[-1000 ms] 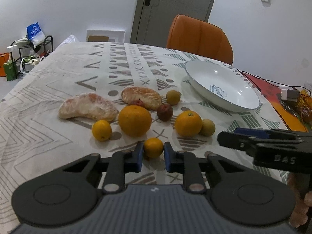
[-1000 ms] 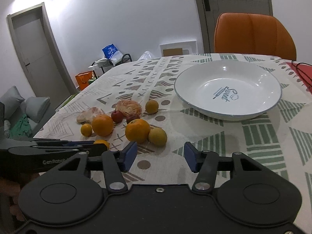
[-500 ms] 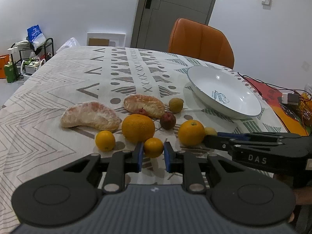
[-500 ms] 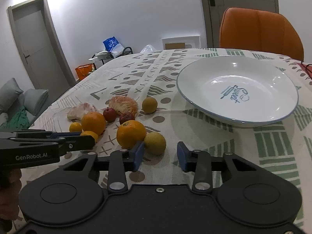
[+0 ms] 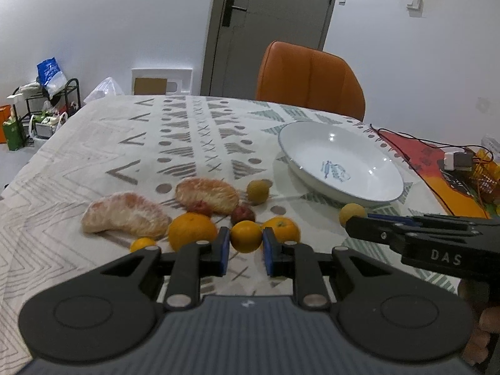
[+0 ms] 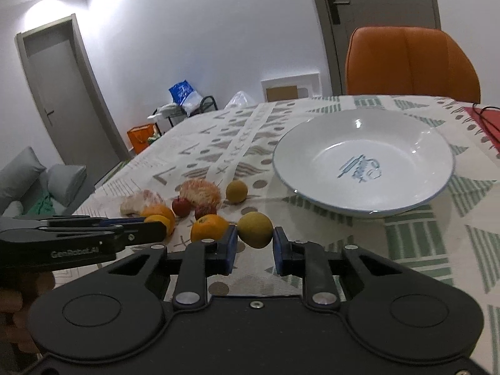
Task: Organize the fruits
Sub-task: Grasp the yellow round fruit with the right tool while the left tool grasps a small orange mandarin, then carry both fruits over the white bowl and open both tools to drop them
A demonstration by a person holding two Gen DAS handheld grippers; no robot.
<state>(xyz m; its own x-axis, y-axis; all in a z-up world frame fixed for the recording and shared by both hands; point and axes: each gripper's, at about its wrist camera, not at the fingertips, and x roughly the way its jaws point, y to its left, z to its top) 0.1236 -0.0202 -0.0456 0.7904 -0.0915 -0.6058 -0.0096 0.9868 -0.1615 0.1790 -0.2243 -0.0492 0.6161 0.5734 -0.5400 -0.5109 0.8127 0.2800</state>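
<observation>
Both fruits have just come off the cloth: my left gripper (image 5: 246, 248) pinches a small orange (image 5: 246, 236), my right gripper (image 6: 253, 243) a yellow-green fruit (image 6: 255, 229) (snug, both), the empty plate (image 6: 403, 206) at one o'clock.

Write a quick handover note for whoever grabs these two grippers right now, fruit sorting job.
Left gripper: shut on a small round orange tangerine.
Right gripper: shut on a yellow-green round fruit, lifted toward the plate.
White shallow plate with blue rim: nothing in it yet.
Left on the patterned tablecloth: two peeled pomelo segments, two large oranges, another small tangerine, two dark red fruits and a second yellow-green fruit.
Done: both picks. Left: deposit both, then the rest.
</observation>
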